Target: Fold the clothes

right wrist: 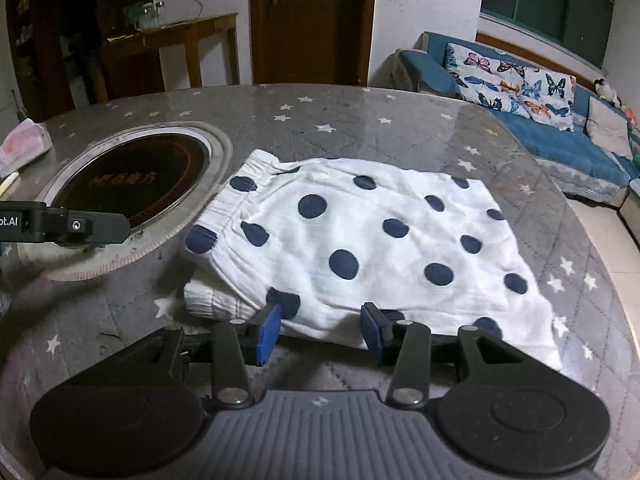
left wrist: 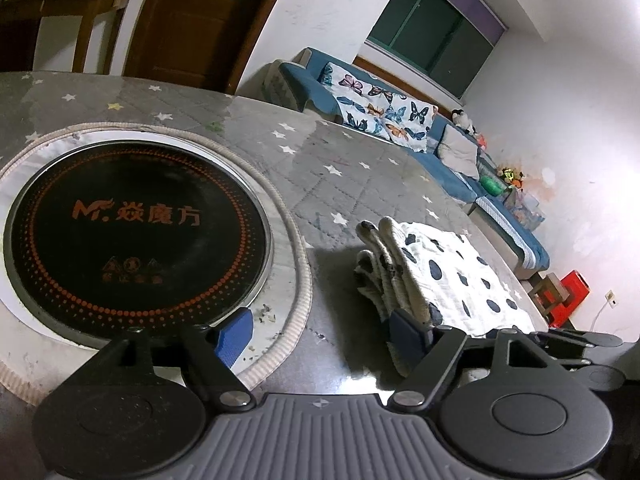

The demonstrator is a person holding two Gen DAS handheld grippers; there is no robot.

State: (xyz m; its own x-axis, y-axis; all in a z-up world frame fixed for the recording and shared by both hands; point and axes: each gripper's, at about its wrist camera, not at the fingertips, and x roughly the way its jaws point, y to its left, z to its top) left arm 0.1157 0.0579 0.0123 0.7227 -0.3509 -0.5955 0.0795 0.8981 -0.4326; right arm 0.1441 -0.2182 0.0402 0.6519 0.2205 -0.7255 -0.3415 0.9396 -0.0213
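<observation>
A white garment with dark blue dots lies folded flat on the table, its elastic waistband toward the cooker. In the left wrist view the garment shows its stacked folded edges. My right gripper is open at the garment's near edge, a blue pad on each side of the hem, neither pressing on it. My left gripper stands wide open over bare tabletop. Its right pad sits against the garment's folded edge and nothing lies between the pads. The left gripper also shows at the left of the right wrist view.
The round table has a grey star-patterned cover. A black induction cooker is set into it, left of the garment. A tissue pack lies at the far left. A blue sofa stands beyond the table.
</observation>
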